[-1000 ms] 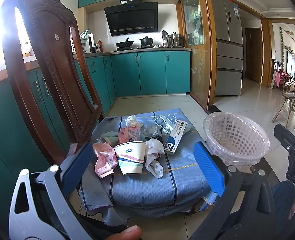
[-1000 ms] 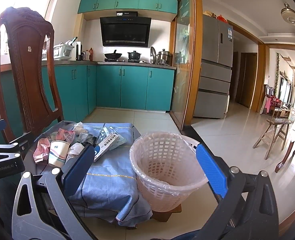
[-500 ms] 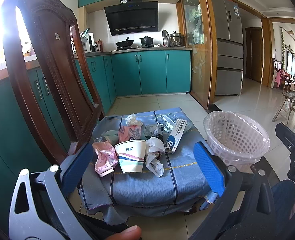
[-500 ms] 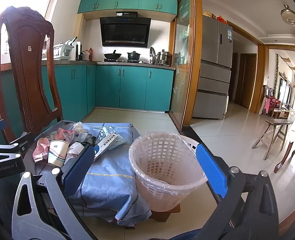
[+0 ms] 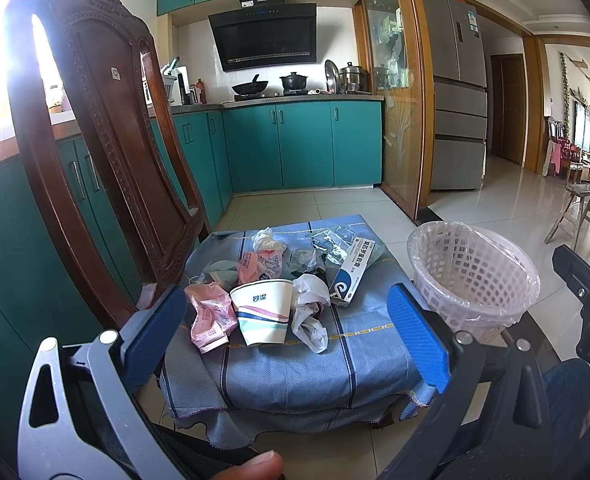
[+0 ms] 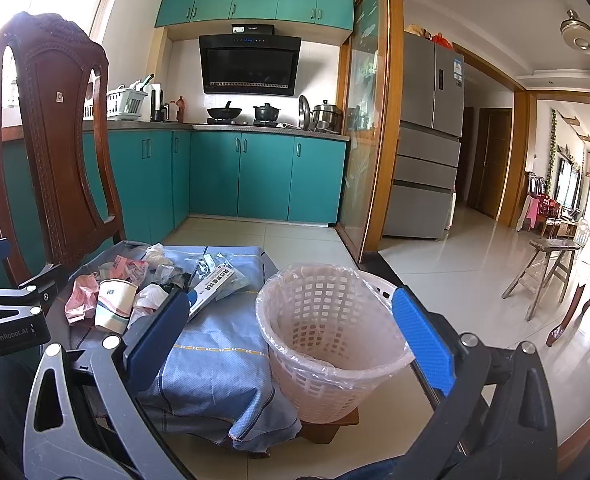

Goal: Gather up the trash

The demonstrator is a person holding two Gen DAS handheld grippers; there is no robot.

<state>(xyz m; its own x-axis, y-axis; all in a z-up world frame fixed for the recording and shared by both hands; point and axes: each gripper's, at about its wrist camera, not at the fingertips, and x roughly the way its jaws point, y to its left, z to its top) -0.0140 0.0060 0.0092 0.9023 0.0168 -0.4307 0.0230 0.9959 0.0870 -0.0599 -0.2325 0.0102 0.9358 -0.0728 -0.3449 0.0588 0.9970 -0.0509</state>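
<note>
Nothing is collected yet: the lined basket (image 6: 327, 344) on the right looks empty, and the trash lies heaped on the blue cloth (image 5: 295, 360), paper cup (image 5: 261, 310) nearest. Left gripper (image 5: 287, 344) and right gripper (image 6: 295, 340) both gape wide, holding nothing. Next, likely the left closes on the cup.

Paper cup (image 5: 261, 310), woven cloth (image 5: 315, 364), plastic lattice basket (image 5: 471, 276), glossy floor tiles (image 5: 495, 208).

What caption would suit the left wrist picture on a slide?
Open left gripper faces a paper cup and crumpled wrappers on a blue cloth, lined basket alongside.
</note>
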